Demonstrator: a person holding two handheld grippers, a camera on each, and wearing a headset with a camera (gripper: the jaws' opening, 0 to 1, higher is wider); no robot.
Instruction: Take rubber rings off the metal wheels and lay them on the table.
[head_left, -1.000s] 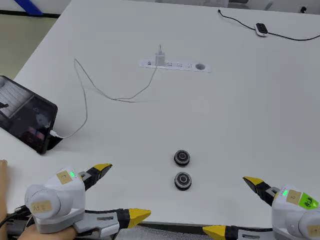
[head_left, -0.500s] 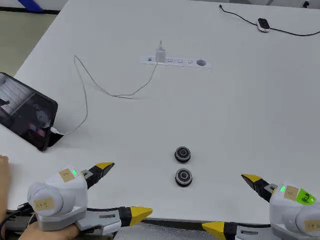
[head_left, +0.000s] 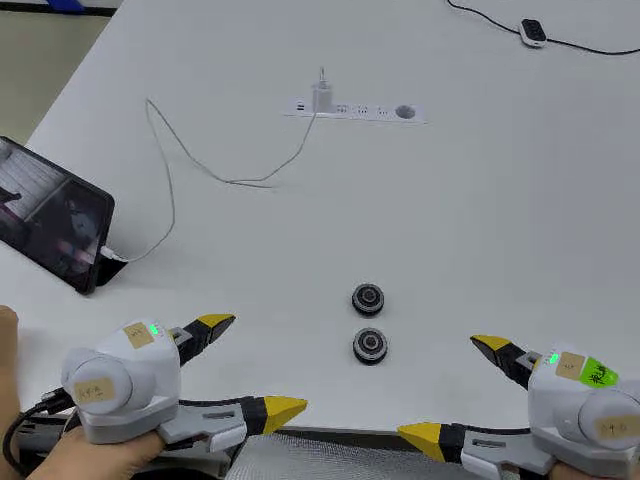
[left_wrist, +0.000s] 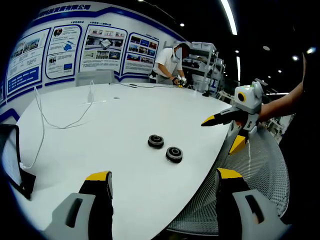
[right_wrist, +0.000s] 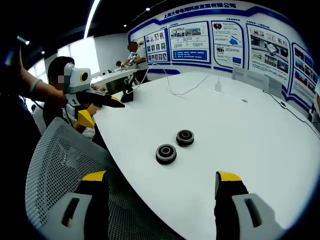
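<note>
Hovering over the counter (head_left: 450, 230) near its front edge, the left hand-held gripper (head_left: 258, 364) and right hand-held gripper (head_left: 445, 387) both gape wide, empty. Between them sit two metal wheels (head_left: 371, 346), rubber rings (head_left: 359, 347) seemingly on. Approach step: next, clamp one wheel, peel its ring.

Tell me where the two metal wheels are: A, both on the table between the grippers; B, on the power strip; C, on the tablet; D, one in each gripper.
A: far wheel and near wheel rest on the table, between the open left gripper and right gripper.
</note>
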